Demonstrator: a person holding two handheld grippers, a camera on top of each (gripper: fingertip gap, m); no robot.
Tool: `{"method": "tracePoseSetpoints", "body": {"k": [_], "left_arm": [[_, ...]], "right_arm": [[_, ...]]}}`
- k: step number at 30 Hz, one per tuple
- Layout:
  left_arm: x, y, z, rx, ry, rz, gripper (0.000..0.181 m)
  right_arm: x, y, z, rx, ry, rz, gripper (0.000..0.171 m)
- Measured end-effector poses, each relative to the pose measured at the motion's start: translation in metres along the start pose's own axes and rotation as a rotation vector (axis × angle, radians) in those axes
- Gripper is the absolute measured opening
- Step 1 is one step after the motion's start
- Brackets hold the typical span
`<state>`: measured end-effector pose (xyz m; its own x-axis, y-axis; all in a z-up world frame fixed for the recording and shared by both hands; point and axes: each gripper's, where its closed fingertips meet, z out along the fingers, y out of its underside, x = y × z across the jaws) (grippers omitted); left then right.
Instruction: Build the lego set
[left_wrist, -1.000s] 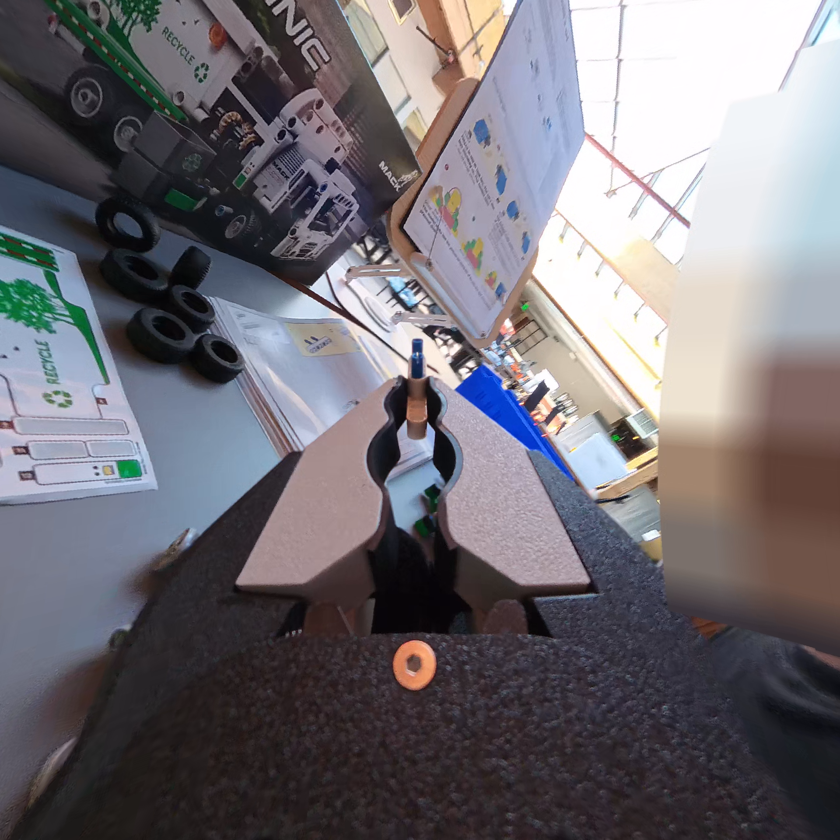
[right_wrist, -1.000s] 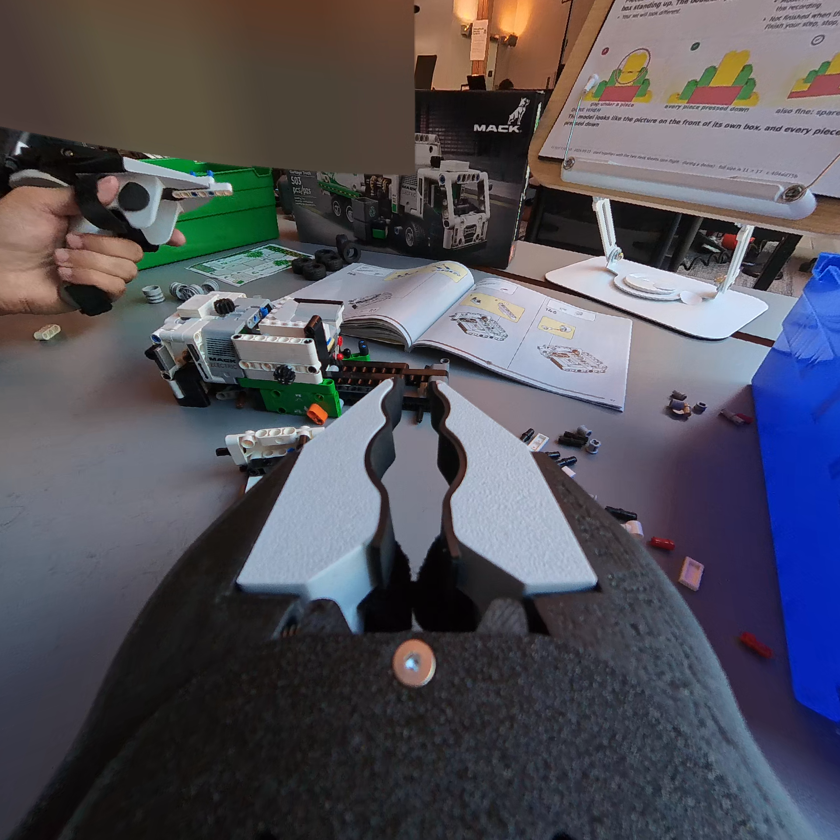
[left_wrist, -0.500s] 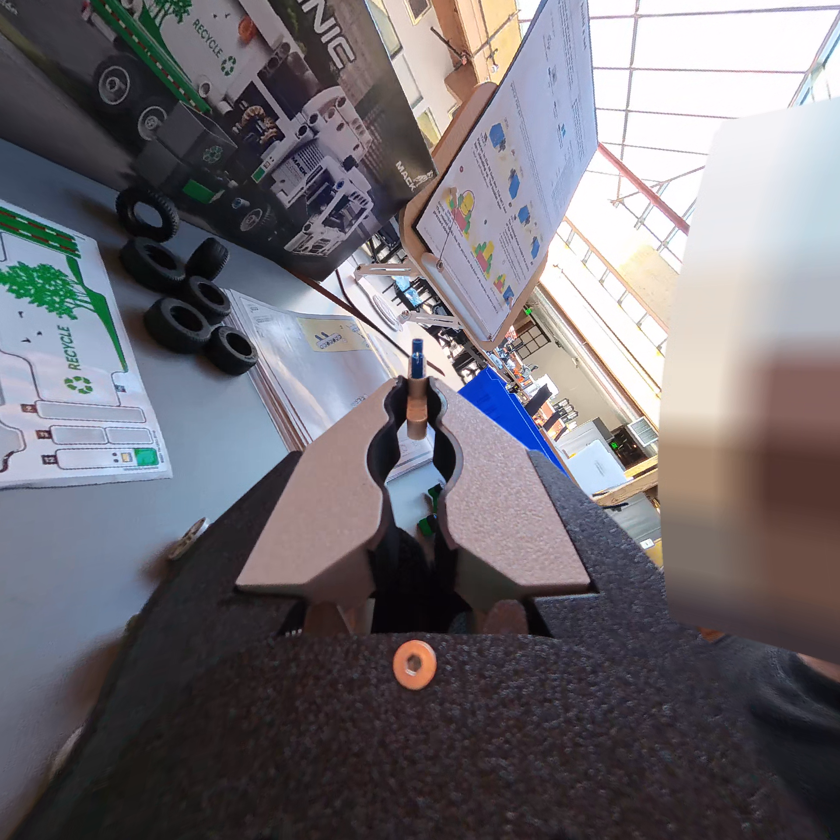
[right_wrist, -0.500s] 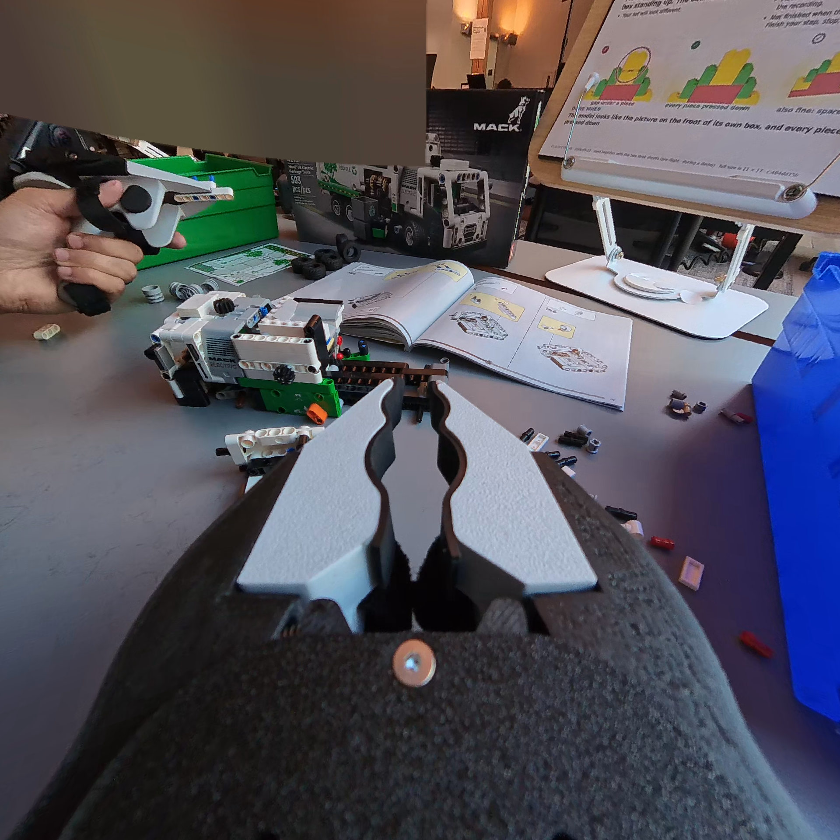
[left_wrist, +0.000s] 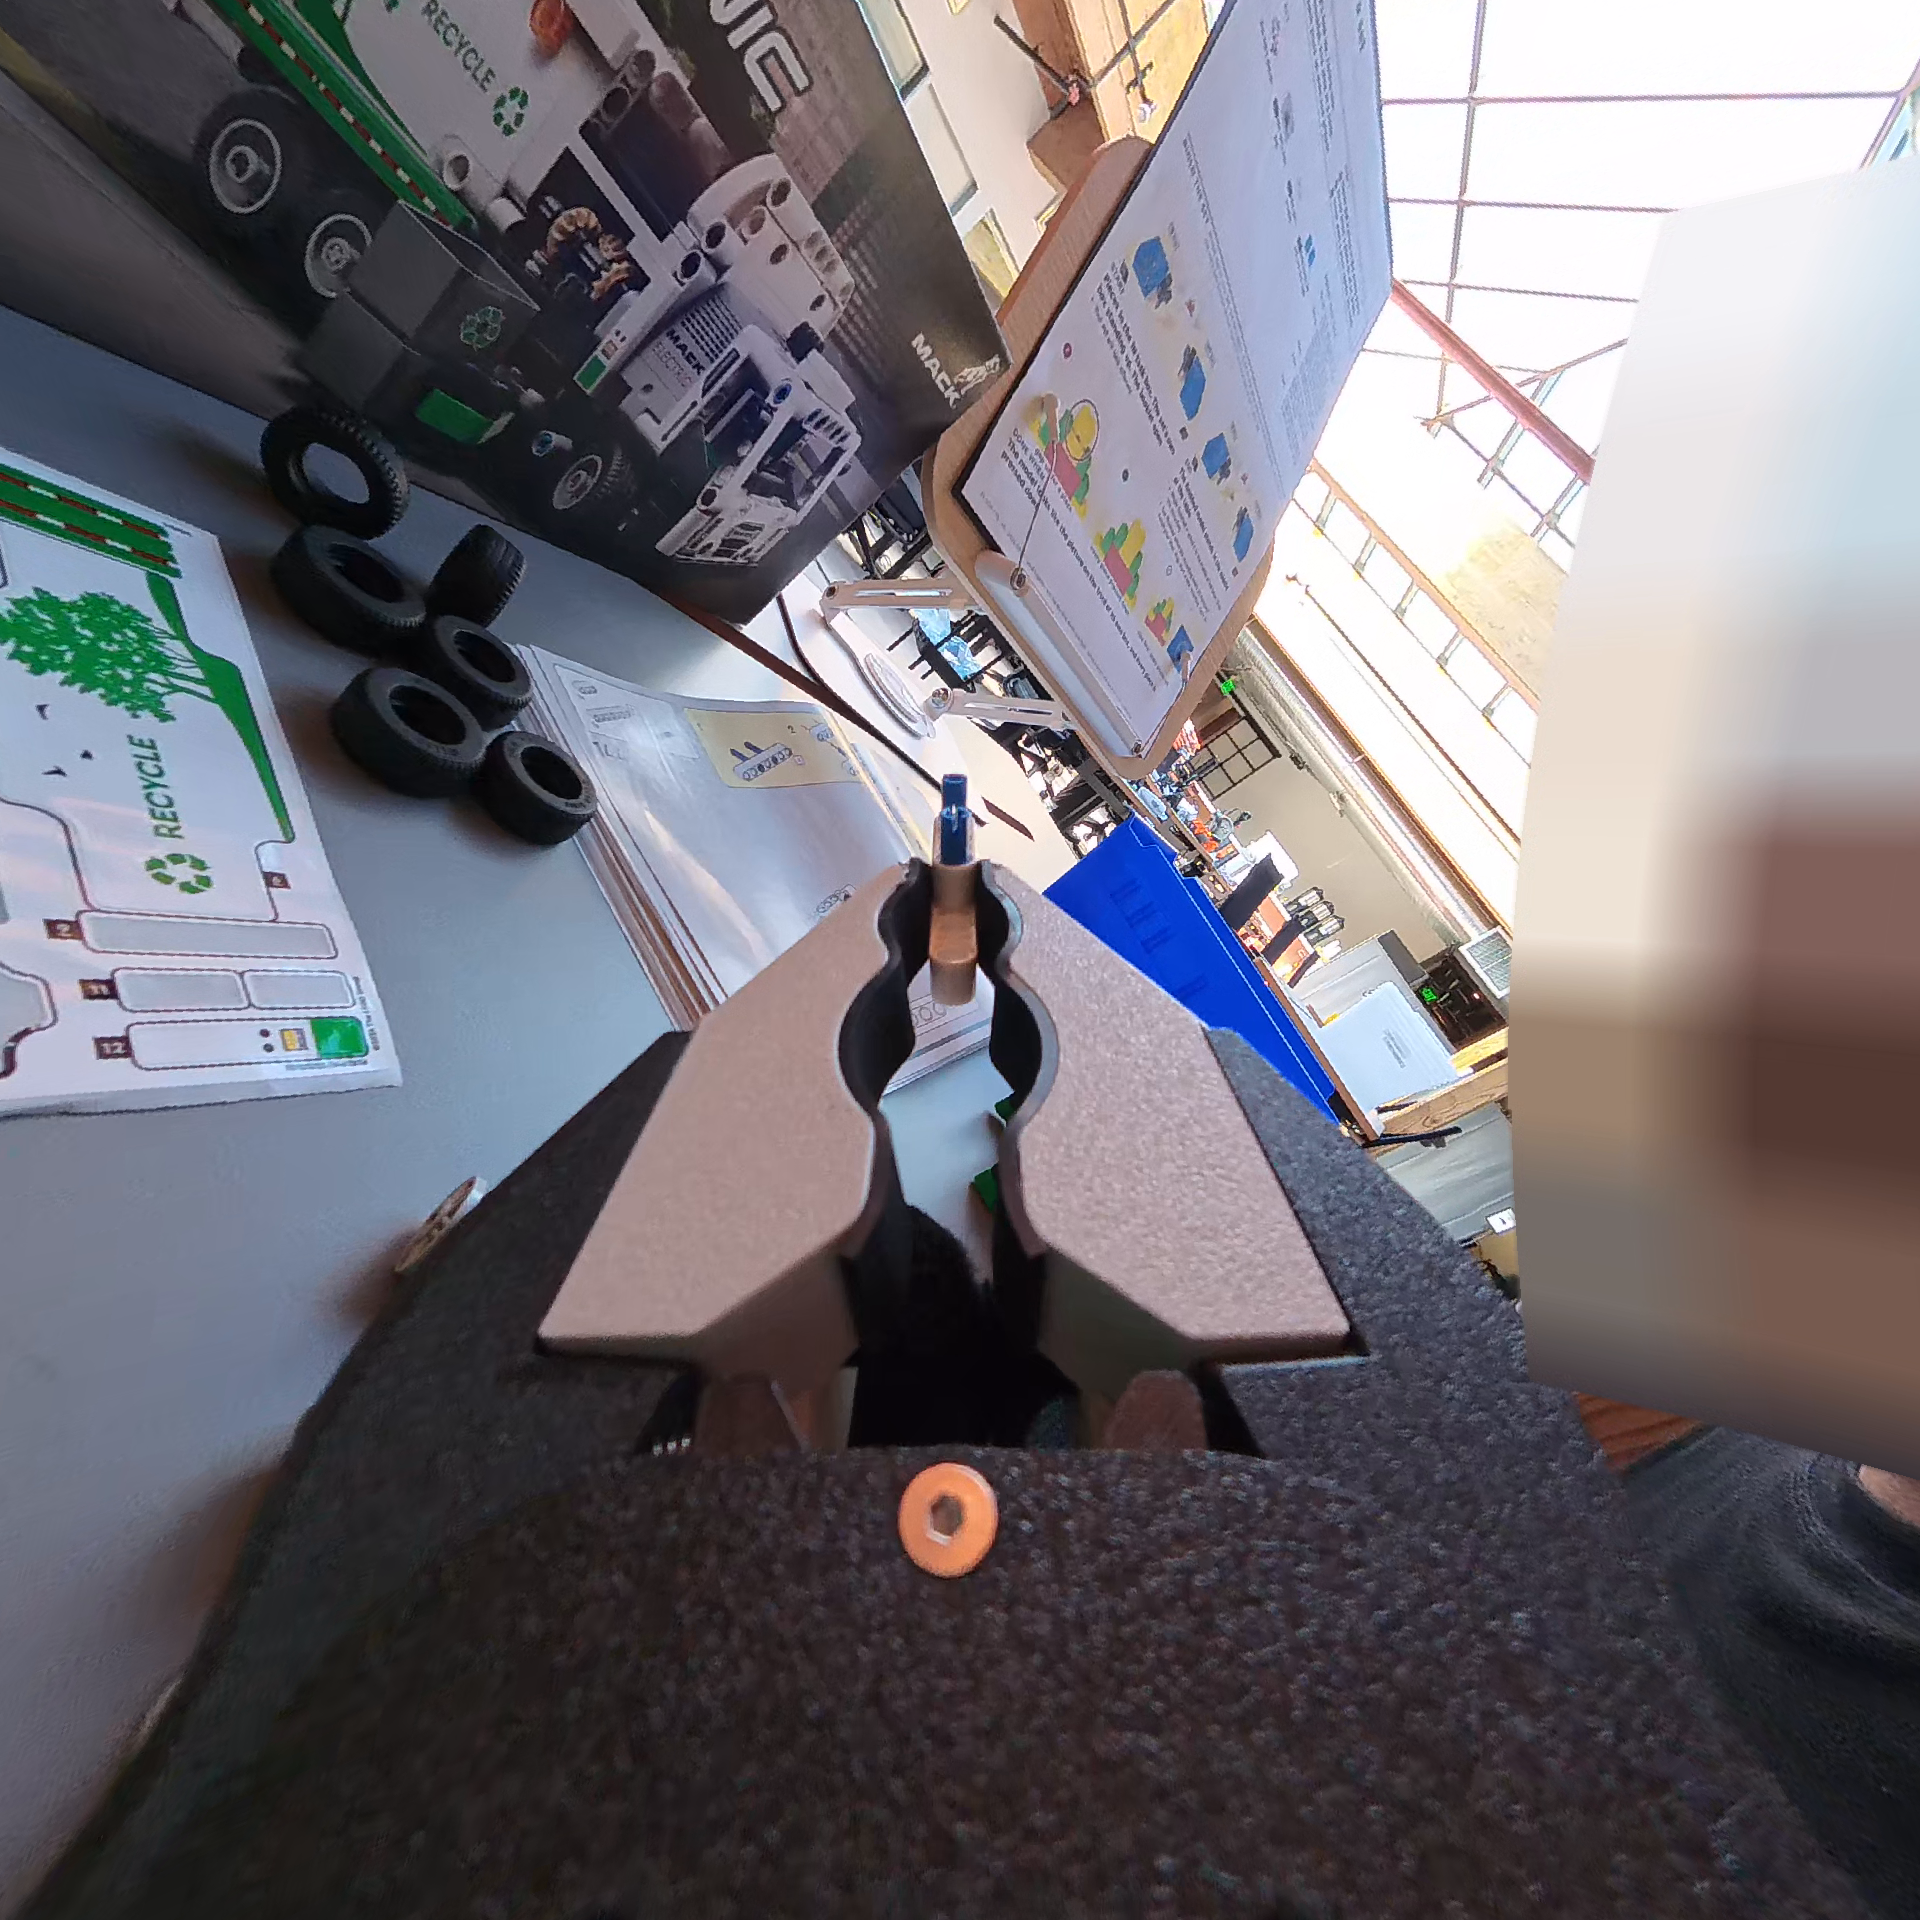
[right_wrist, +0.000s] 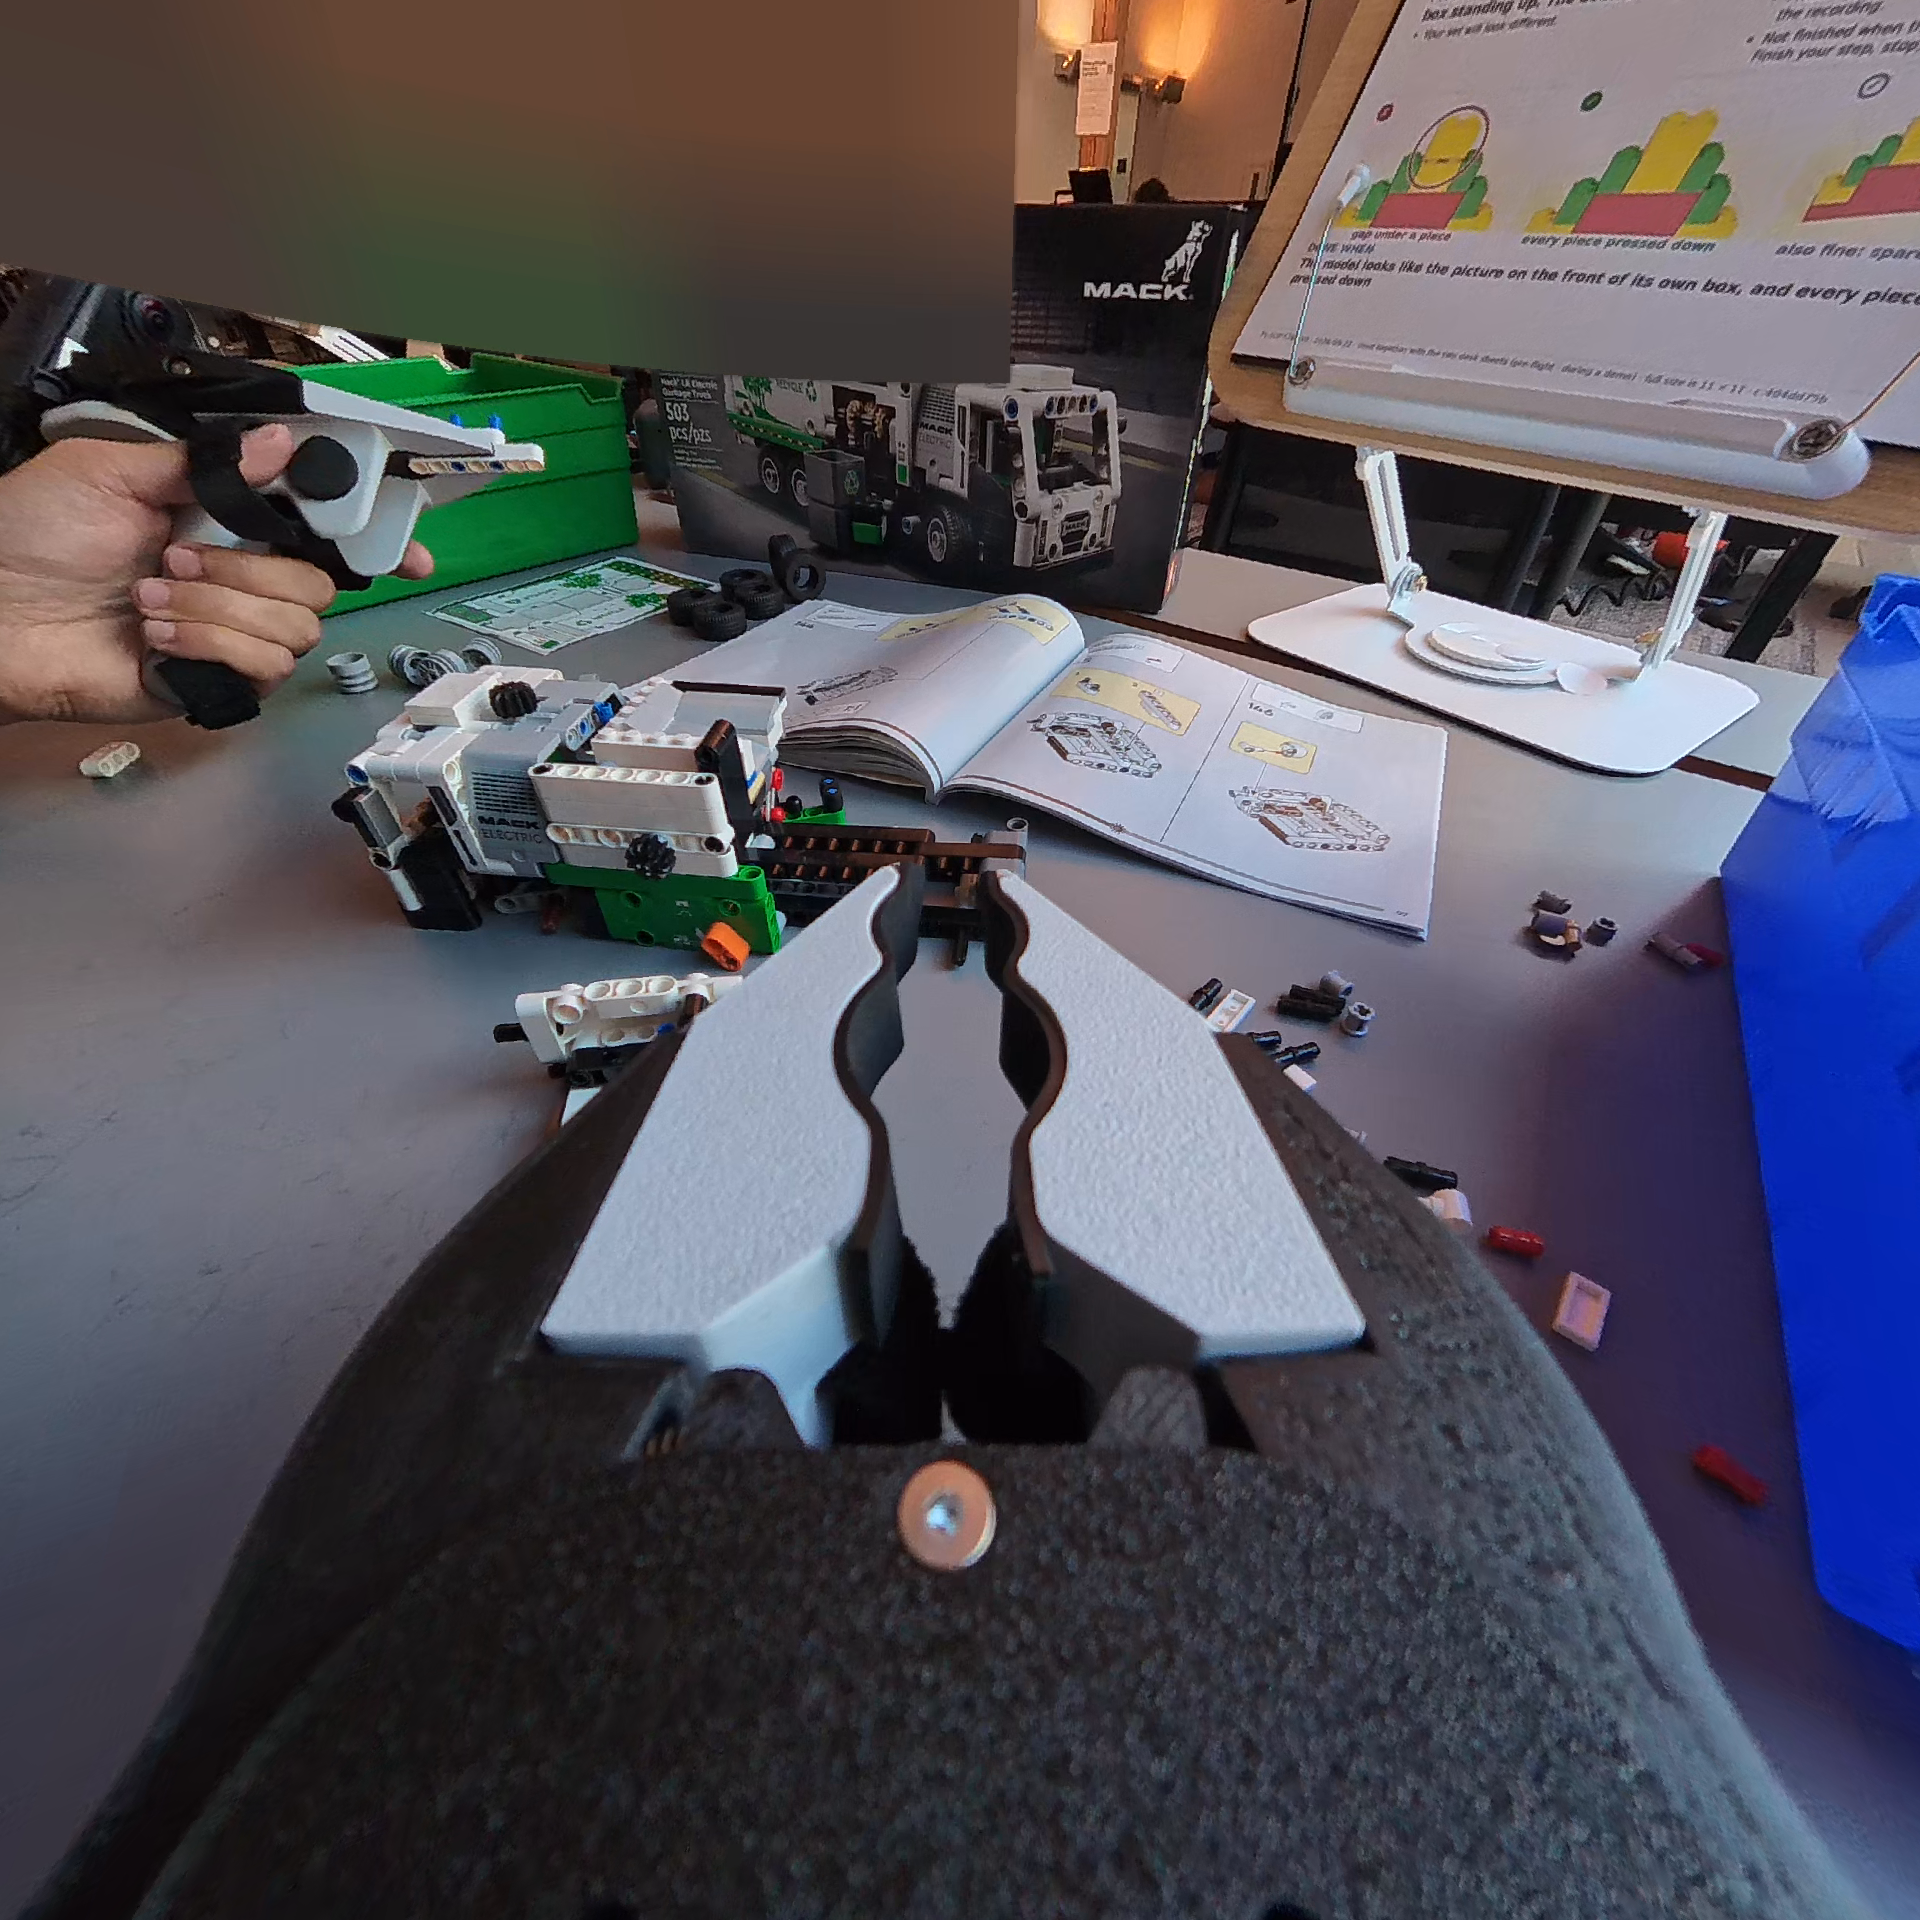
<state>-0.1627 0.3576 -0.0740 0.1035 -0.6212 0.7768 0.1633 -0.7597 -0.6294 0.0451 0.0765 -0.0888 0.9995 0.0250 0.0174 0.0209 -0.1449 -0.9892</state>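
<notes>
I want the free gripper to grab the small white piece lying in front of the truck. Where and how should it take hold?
Grip the small white piece across its narrow width, near the middle. It lies flat and long on the table, left of the right gripper, with bare table around most of it. Coming from above probably suits best, jaws closing on the long sides, clear of the truck behind.

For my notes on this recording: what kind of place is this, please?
Probably a large shared workshop or office hall: a grey work table, a glazed roof overhead, and further desks with equipment behind the blue bin.
</notes>
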Motion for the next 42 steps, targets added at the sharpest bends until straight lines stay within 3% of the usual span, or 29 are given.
{"method": "tracePoseSetpoints", "body": {"k": [32,42], "left_arm": [[-0.001,0.004,0.005,-0.011,-0.001,0.000,0.006],[0.029,0.002,-0.002,-0.007,0.066,0.099,0.006]], "right_arm": [[0.001,0.000,0.001,-0.002,-0.002,0.006,0.011],[-0.002,0.002,0.003,-0.020,0.010,-0.037,0.010]]}}
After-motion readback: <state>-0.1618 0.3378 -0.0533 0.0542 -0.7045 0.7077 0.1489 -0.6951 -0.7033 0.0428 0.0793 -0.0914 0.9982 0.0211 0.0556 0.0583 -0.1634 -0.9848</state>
